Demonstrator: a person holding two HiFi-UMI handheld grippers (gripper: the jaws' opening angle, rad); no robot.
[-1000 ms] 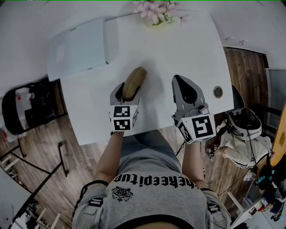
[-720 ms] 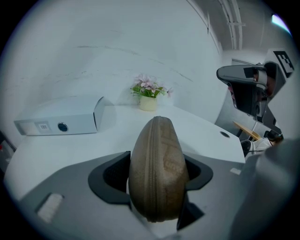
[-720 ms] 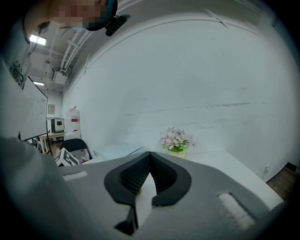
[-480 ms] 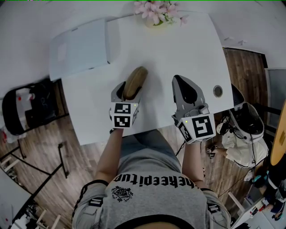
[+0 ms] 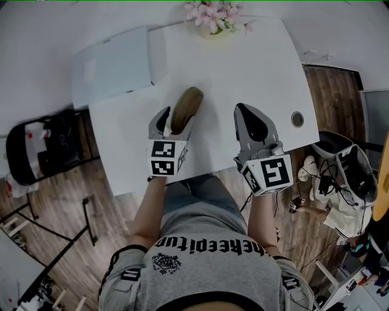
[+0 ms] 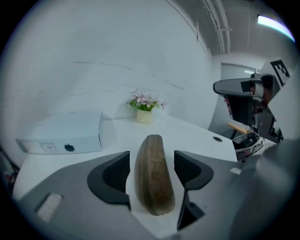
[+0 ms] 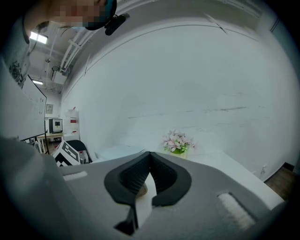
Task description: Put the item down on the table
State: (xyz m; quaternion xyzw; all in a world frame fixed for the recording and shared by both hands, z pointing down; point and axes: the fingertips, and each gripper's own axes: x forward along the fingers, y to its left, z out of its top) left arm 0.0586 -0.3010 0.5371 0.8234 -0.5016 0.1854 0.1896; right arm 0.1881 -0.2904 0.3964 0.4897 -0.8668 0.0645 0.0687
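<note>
White desk (image 5: pixel 243 79) fills most of the head view, with wood flooring (image 5: pixel 55 188) around it and a black chair (image 5: pixel 36 149) off at 9 o'clock. At the desk's 12 o'clock edge there's a little pot of pink flowers (image 5: pixel 213 15), a flat white box (image 5: pixel 112 67) sits at roughly 10 o'clock, and a round cable grommet (image 5: pixel 296 119) is over at 3 o'clock.

Main thing is the brown oblong hard-shell case (image 5: pixel 185 109), kinda like a glasses case. It's resting on the desk top just left of centre, long axis running toward 12 o'clock, right in the gap of the left gripper (image 5: pixel 176 124). Looking along that gripper, the case sits dead centre between the two dark pads, with its far end poking out past the fingertips at 12. The jaws are spread wide and have just been opening. A sliver of white desk shows on each side of the case, thinner at 9 o'clock and wider at 3, so the pads aren't pressing on it.

The right gripper (image 5: pixel 248 115) is at 3 o'clock of the case, well apart from it, over the desk's near edge. Its jaws are closed together with nothing between them.
</note>
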